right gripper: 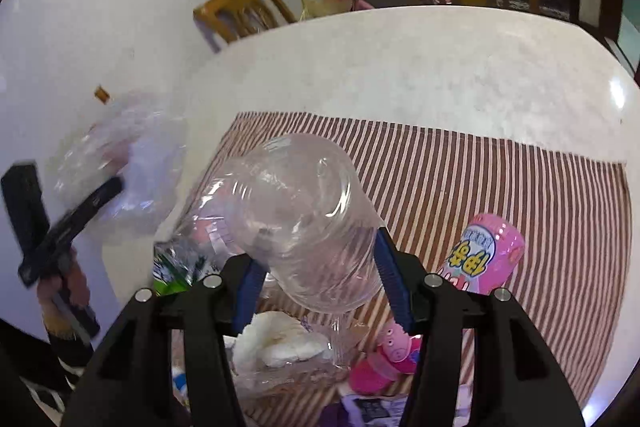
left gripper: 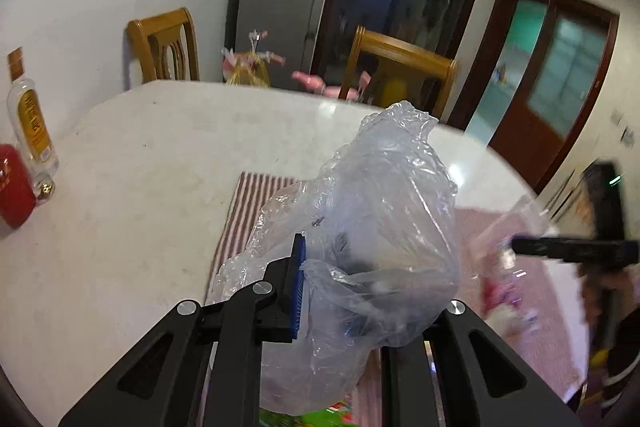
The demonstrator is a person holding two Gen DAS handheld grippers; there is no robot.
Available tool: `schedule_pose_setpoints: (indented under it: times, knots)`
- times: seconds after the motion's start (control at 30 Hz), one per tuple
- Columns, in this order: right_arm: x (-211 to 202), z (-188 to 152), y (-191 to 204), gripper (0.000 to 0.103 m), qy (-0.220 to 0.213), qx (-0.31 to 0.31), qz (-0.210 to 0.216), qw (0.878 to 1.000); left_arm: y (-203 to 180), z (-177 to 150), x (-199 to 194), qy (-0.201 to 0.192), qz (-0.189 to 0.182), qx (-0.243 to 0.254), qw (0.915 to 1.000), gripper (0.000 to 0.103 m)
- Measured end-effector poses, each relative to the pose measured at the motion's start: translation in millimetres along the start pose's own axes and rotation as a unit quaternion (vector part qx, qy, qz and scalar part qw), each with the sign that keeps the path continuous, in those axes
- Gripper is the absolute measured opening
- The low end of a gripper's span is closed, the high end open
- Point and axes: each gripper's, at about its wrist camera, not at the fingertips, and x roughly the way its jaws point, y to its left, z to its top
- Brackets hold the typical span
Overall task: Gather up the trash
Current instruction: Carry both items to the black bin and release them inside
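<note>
A pale round table (right gripper: 440, 67) carries a striped cloth (right gripper: 520, 187) along its near edge, and above that cloth the right gripper (right gripper: 320, 279) has its blue pads pressed on either side of a clear plastic bottle (right gripper: 296, 211), lifted clear. Over the cloth's left edge, the left gripper (left gripper: 320, 291) is nearly closed, pinching a crumpled clear plastic bag (left gripper: 380, 227) held up off the table. On the cloth's near edge lie a pink can (right gripper: 488, 251), white tissue (right gripper: 280, 343) and a small pink pig toy (right gripper: 388, 355).

On the brown-and-white striped cloth (right gripper: 460, 163): a pink can (right gripper: 486, 253), clear cup (right gripper: 304, 223); beside it, a red box (left gripper: 14, 185).
</note>
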Motion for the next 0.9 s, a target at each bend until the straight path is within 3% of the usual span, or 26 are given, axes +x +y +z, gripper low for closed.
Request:
schedule_pose_setpoints:
  times: [0.07, 0.13, 0.23, 0.37, 0.47, 0.53, 0.6, 0.67, 0.77, 0.9]
  knots:
    - [-9, -4, -6, 0.053, -0.014, 0.023, 0.016, 1.0, -12, -1, -21, -0.015, -0.007, 0.013, 0.9998, 0.015]
    - [-39, -12, -19, 0.053, -0.048, 0.057, 0.048, 0.996, -30, -2, -36, -0.022, -0.018, 0.036, 0.9989, 0.015]
    - [-87, -36, -39, 0.053, -0.095, 0.093, 0.057, 0.989, -64, -4, -47, -0.025, -0.053, 0.066, 0.9961, 0.015]
    - [-168, -98, -79, 0.053, -0.148, 0.149, 0.012, 0.978, -136, -19, -47, -0.014, -0.126, 0.116, 0.9852, 0.015]
    - [-246, -185, -122, 0.054, -0.182, 0.22, -0.075, 0.956, -200, -38, -44, 0.003, -0.195, 0.159, 0.9678, 0.015]
    - [-285, -248, -145, 0.055, -0.193, 0.271, -0.144, 0.932, -252, -57, -41, 0.021, -0.251, 0.194, 0.9481, 0.015]
    - [-312, -313, -170, 0.056, -0.19, 0.327, -0.216, 0.9, -297, -78, -41, 0.04, -0.295, 0.22, 0.9289, 0.015]
    - [-324, -381, -196, 0.056, -0.182, 0.393, -0.259, 0.863, -342, -101, -38, 0.066, -0.342, 0.242, 0.9055, 0.015]
    - [-307, -450, -229, 0.056, -0.169, 0.467, -0.251, 0.831, -404, -141, -35, 0.114, -0.395, 0.278, 0.8682, 0.015]
    - [-268, -488, -269, 0.056, -0.147, 0.515, -0.244, 0.808, -461, -191, -38, 0.154, -0.415, 0.327, 0.8349, 0.015]
